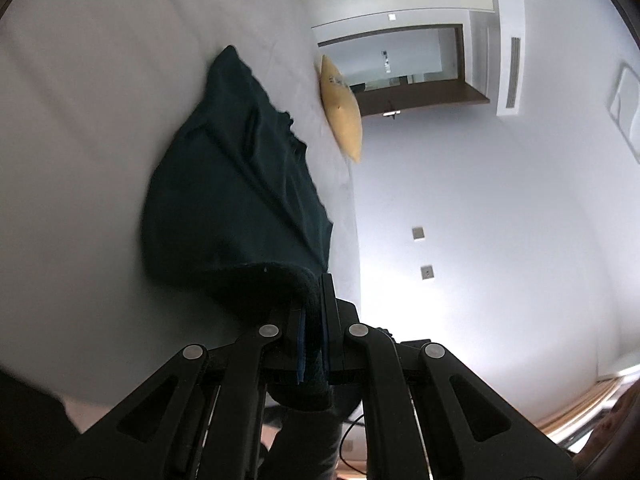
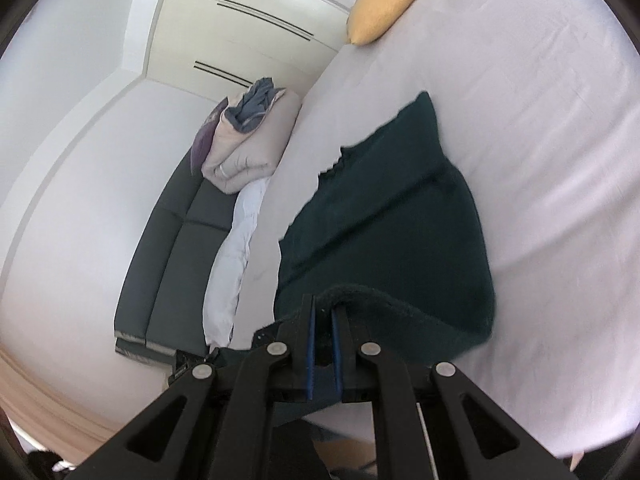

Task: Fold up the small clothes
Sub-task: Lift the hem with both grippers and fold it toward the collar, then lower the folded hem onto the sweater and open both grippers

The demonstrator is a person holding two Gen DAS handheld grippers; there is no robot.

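A dark teal knitted garment [image 1: 236, 184] lies partly on the pale bed sheet [image 1: 100, 120], its near edge lifted. My left gripper [image 1: 316, 284] is shut on the thick near hem, which is pinched between the blue-padded fingers. In the right wrist view the same garment [image 2: 400, 216] stretches away over the sheet [image 2: 540, 120]. My right gripper [image 2: 324, 300] is shut on the other end of the hem, which drapes off to the right. Both cameras are rolled sideways.
A yellow cushion [image 1: 342, 110] sits at the far end of the bed; it also shows in the right wrist view [image 2: 384, 4]. A dark sofa [image 2: 172, 248] beside the bed holds folded bedding [image 2: 248, 148]. White wardrobes [image 2: 248, 32] and a wall stand beyond.
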